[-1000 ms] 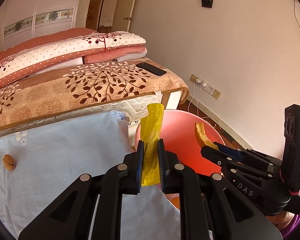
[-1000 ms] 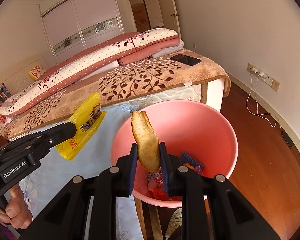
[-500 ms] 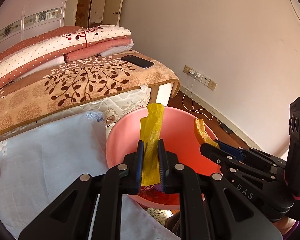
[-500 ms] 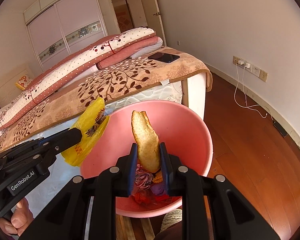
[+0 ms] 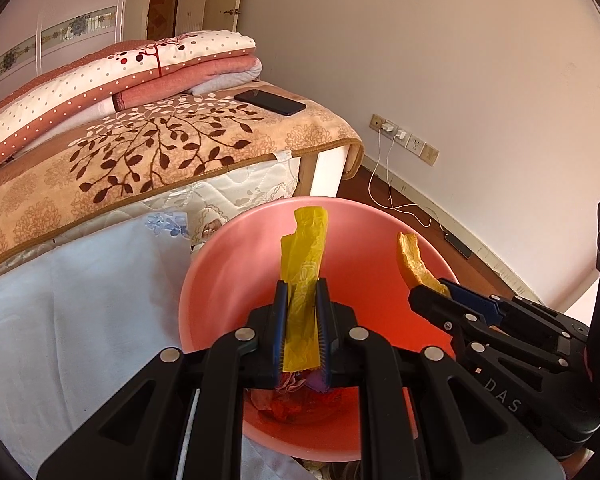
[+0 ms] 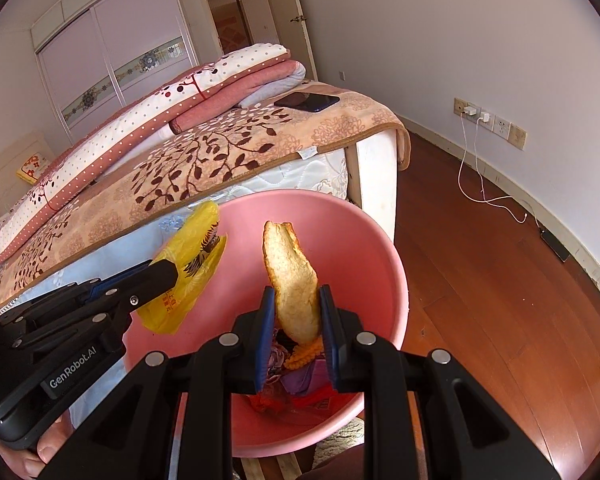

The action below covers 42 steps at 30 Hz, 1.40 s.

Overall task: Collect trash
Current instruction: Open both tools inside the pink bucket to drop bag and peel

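Your left claw (image 5: 302,320) is nearly closed, its pads pinching a crumpled yellow plastic bag (image 5: 305,276) that stands up between them. A second ago that bag hung over the pale blue cloth on the tabletop (image 5: 80,304), with the pink basin (image 5: 228,264) only peeking in at 3 o'clock; now you have carried it across, and the basin fills the middle of the left view with the bag held above its bowl.

Your right claw (image 6: 296,320) is also close to shut, gripping a piece of bread crust (image 6: 292,280) upright between its blue pads. It too has moved in and lower: the basin rim, which sat ahead of the crust a second ago, now rings it, so the crust hangs over the coloured scraps (image 6: 296,376) already lying at the bottom. In the right view the left claw and its bag enter from 9 o'clock, just over the basin's near-left rim.

This suggests both of your 2 pieces of trash are now placed for dropping. The step left is probably to open both claws; the bag sits nearer the rim, so it may need to go a little further in first.
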Available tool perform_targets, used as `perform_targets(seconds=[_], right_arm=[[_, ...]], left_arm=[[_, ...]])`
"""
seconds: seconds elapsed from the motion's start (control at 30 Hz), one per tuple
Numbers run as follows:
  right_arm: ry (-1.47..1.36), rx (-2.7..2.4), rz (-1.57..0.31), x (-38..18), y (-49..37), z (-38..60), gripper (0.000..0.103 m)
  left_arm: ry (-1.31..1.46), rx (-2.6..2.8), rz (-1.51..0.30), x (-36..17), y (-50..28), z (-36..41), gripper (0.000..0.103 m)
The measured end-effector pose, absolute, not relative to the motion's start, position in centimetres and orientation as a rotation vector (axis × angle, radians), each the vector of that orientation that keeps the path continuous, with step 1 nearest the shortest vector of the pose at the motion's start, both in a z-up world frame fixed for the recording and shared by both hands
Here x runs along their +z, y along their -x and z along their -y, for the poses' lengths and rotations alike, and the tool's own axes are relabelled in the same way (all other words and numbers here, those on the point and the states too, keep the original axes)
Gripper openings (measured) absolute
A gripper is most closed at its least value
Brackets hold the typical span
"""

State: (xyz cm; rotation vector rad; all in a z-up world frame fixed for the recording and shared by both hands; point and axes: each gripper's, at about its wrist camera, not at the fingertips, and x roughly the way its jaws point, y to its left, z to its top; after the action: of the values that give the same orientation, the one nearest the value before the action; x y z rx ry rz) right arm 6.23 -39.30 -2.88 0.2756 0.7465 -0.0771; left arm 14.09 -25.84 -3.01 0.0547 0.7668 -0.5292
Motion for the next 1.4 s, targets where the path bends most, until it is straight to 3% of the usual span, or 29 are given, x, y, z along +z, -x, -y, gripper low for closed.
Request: perform_targets(seconds=[0.63, 0.83, 1.23, 1.3, 1.37, 1.4], right_arm=[[-0.243, -0.116, -0.774, -3.9, -8.4, 39.4, 0.021], [-0.241, -0.116, -0.777, -4.1, -8.5, 39.3, 0.021], [-0.248, -0.119, -0.78, -4.4, -8.6, 39.5, 0.022], [-0.252, -0.119, -0.779, -4.4, -8.6, 39.6, 0.025], [-0.256, -0.122, -0.771, -4.4, -8.5, 39.6, 0.038], [-0.259, -0.123, -0.764, -4.3, -8.4, 39.6, 0.039]], left_arm=[[-0.045, -0.535, -0.814, -4.5, -16.1, 26.7, 0.014], [-0.026, -0.528, -0.839, -4.6, -16.6, 26.4, 0.036], [-0.014, -0.516, -0.839, -4.6, -16.7, 26.1, 0.037], [-0.015, -0.515, -0.838, -4.5, -16.7, 26.0, 0.037], [-0.014, -0.515, -0.838, -4.5, -16.7, 26.0, 0.037], [-0.014, -0.515, -0.837, -4.5, -16.7, 26.0, 0.037]])
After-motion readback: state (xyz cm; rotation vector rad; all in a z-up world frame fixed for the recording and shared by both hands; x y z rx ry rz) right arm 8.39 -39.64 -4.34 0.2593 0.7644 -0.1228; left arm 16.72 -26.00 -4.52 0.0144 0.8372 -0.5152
